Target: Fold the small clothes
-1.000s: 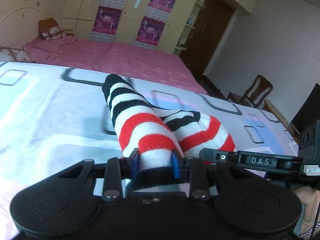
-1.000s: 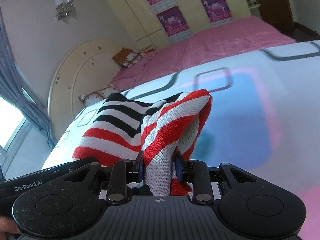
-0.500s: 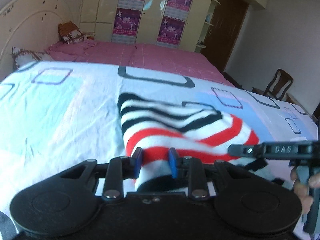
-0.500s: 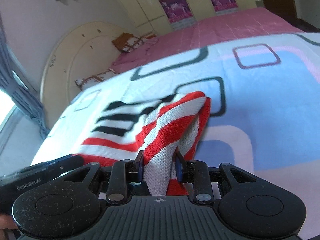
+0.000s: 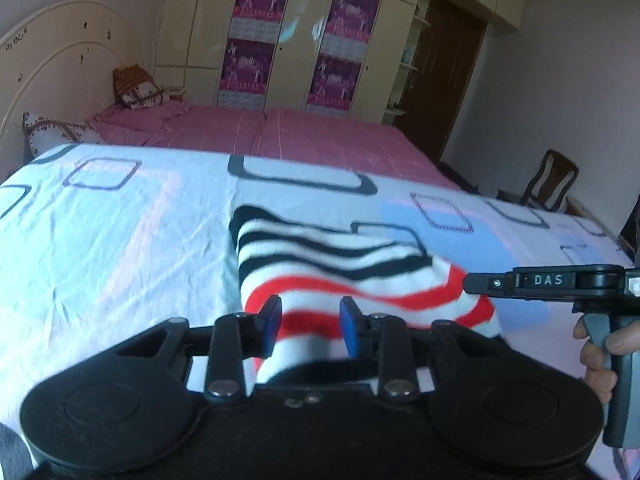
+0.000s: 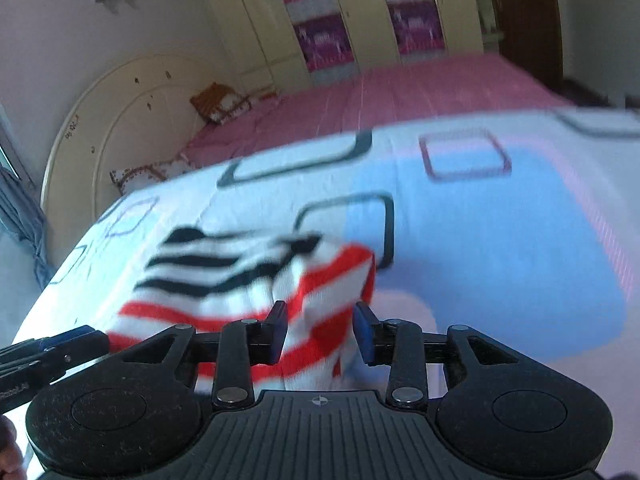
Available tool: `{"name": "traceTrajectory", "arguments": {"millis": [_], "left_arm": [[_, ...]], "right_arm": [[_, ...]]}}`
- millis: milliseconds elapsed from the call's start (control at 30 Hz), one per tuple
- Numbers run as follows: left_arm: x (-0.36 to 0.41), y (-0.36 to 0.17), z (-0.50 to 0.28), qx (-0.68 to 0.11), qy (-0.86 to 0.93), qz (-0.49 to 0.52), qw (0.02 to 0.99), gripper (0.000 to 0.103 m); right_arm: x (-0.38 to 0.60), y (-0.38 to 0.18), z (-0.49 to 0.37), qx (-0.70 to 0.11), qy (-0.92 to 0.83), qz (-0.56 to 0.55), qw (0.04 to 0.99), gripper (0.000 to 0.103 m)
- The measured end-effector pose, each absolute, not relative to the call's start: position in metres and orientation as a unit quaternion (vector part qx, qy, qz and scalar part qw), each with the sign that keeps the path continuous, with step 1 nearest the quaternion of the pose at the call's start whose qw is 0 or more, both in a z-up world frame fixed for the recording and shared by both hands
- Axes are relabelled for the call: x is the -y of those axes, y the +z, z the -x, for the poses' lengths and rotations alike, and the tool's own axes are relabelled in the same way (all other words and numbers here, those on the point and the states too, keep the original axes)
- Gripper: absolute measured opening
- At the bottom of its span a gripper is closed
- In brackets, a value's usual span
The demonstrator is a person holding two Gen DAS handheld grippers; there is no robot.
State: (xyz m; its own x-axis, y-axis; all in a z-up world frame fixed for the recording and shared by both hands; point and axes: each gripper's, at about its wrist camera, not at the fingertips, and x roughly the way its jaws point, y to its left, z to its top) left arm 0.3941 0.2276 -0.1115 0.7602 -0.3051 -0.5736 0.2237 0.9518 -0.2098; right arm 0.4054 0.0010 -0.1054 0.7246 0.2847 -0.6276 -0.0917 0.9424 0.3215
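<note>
Jaws come first in both views. Our left gripper, low in the centre of its frame, is clamped on the near edge of the striped garment, with cloth filling the space between its blue pads. Our right gripper, low in the centre of its own frame, has its jaws opening: the red-and-white corner sits between them against the left pad, and a gap shows on the right side, so we judge it is letting go. In the left view the right gripper reaches in from the right edge with our hand on its handle.

Just beyond the jaws the garment lies on the bed sheet, red stripes near us and black stripes further up the frame. It looks doubled over, so we judge the step in hand to be laying down a fold.

To do it well, we should set the held edge down level with the layer beneath, so that both corners land square. Both sides should let go together, and we should draw back low and straight so the pads do not drag the knit. The right view is blurred, so how neatly that corner sits we cannot tell.

Further up, a pink bed meets wardrobes on the far wall.
</note>
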Motion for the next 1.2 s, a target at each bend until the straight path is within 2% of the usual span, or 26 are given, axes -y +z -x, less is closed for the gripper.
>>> {"name": "traceTrajectory", "arguments": {"millis": [167,200,267,467,700,867,1200], "left_arm": [[-0.216,-0.118,-0.416,-0.331,-0.141,0.064,0.931,0.030],[-0.214,-0.121,-0.420,-0.337,-0.139,0.065,0.929,0.030],[-0.210,-0.128,-0.424,-0.342,-0.133,0.056,0.929,0.030],[-0.209,-0.136,-0.422,-0.342,-0.136,0.041,0.929,0.032],[-0.213,-0.123,-0.414,-0.350,-0.132,0.055,0.926,0.034],[-0.211,-0.114,-0.402,-0.348,-0.138,0.051,0.926,0.034],[-0.199,-0.113,-0.368,-0.348,-0.144,0.024,0.926,0.034]], "right_arm": [[-0.030,-0.102,-0.425,-0.343,0.115,-0.086,0.928,0.035],[-0.034,-0.107,-0.430,-0.349,0.114,-0.075,0.927,0.028],[-0.039,-0.122,-0.439,-0.364,0.097,-0.054,0.925,0.023],[-0.023,-0.150,-0.451,-0.387,0.059,-0.058,0.918,0.023],[-0.017,-0.123,-0.428,-0.360,0.084,-0.090,0.925,0.024],[-0.024,-0.103,-0.396,-0.344,0.104,-0.060,0.931,0.024],[-0.028,-0.126,-0.350,-0.370,0.101,-0.030,0.923,0.024]]}}
